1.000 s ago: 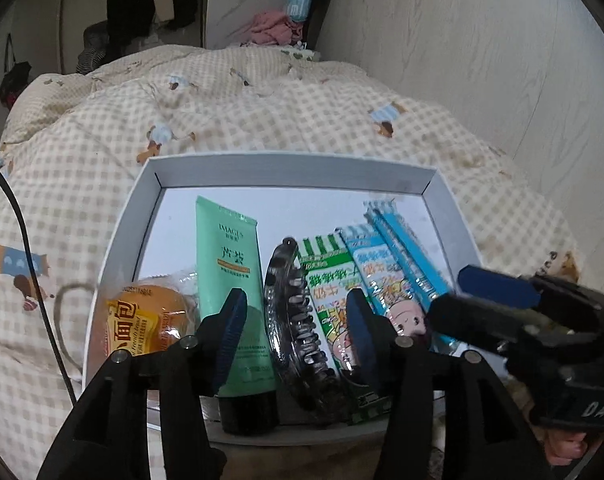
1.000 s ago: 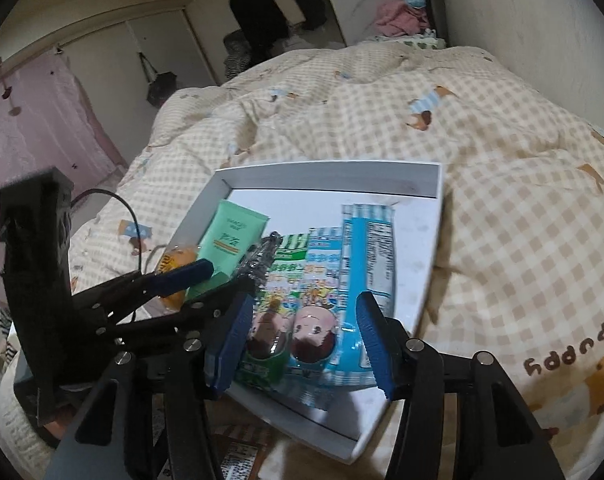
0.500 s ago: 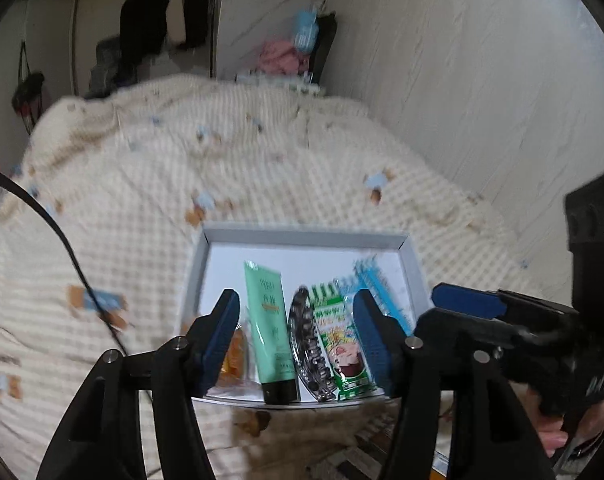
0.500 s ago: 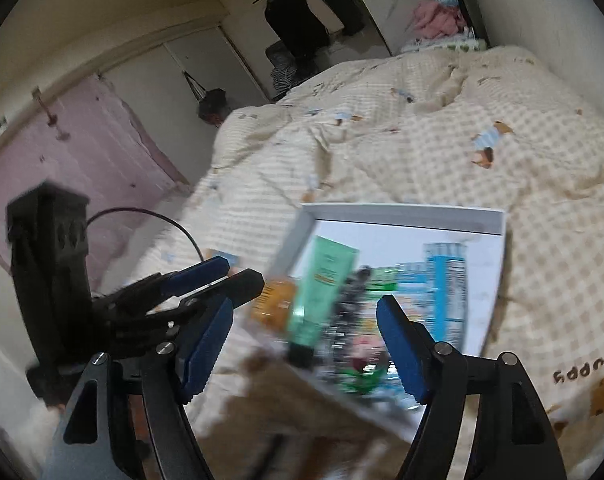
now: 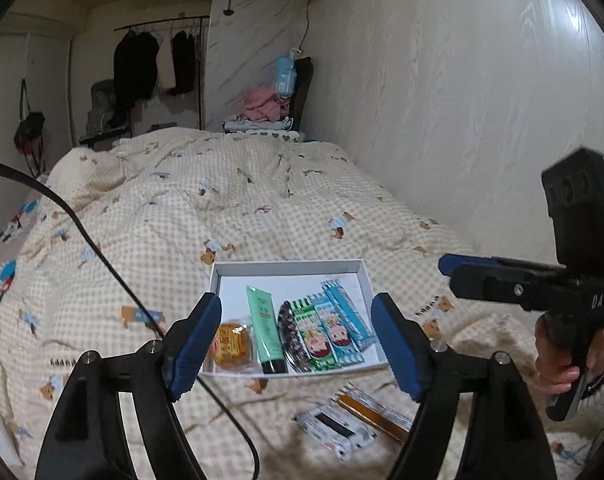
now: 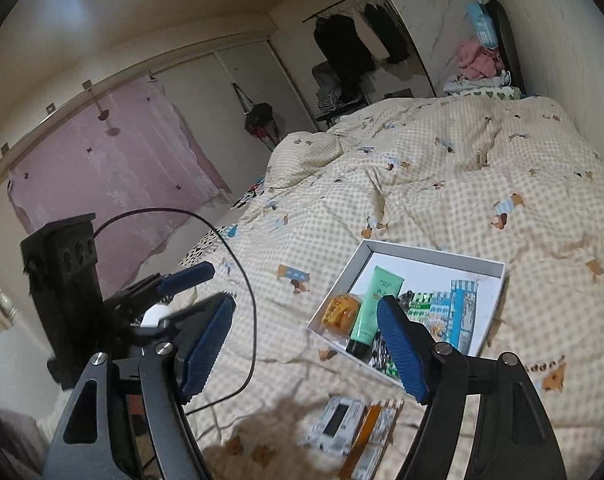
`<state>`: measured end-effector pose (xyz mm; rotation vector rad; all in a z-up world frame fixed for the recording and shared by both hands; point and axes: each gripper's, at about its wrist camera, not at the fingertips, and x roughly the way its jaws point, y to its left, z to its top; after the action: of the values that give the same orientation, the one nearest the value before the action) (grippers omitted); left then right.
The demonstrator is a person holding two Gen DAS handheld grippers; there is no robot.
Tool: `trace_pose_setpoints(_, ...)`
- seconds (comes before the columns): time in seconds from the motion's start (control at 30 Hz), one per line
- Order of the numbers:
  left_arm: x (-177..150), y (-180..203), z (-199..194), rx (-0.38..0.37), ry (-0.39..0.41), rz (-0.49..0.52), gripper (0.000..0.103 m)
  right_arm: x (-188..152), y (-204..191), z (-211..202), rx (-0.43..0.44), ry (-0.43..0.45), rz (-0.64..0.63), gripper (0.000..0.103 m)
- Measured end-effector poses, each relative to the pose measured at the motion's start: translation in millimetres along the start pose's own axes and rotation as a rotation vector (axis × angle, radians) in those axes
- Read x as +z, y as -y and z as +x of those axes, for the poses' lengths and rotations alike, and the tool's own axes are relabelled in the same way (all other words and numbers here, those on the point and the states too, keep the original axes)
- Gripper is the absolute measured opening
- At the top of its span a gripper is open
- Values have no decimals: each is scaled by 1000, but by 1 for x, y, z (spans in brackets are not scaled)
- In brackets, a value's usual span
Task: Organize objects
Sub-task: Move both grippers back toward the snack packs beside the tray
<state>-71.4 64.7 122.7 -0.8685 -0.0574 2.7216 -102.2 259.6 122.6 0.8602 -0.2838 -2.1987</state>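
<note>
Both grippers up off the bed, nothing held. Left gripper [image 5: 296, 346] jaws wide apart; right gripper [image 6: 305, 346] jaws wide apart too. White tray [image 5: 290, 267] sits on the checked duvet [image 5: 222, 208]. Inside it, side by side, left to right in the left wrist view: orange bun packet [image 5: 230, 345], green tube [image 5: 264, 328], black hair claw [image 5: 293, 336], green snack packet [image 5: 313, 332], two blue snack packets [image 5: 343, 326]. Loose on the duvet just in front of the tray: white-black packet [image 5: 333, 430] beside orange sachets [image 5: 375, 412]. Black cable [image 5: 102, 264] crosses the duvet.
</note>
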Motion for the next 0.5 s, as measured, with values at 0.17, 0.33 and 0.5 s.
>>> trace_pose_setpoints(0.17, -19, 0, -3, -12, -37, -17, 81, -20, -4, -9, 5, -38, -27, 76)
trace_pose_setpoints(0.33, -49, -6, 14, 16, -115, -34, 81, -46, -2, -4, -24, -90, -91, 76)
trace_pose_setpoints(0.5, -79, -15, 42, 94, -204, -79, 81, -76, 2, 8, -123, -128, -146, 76)
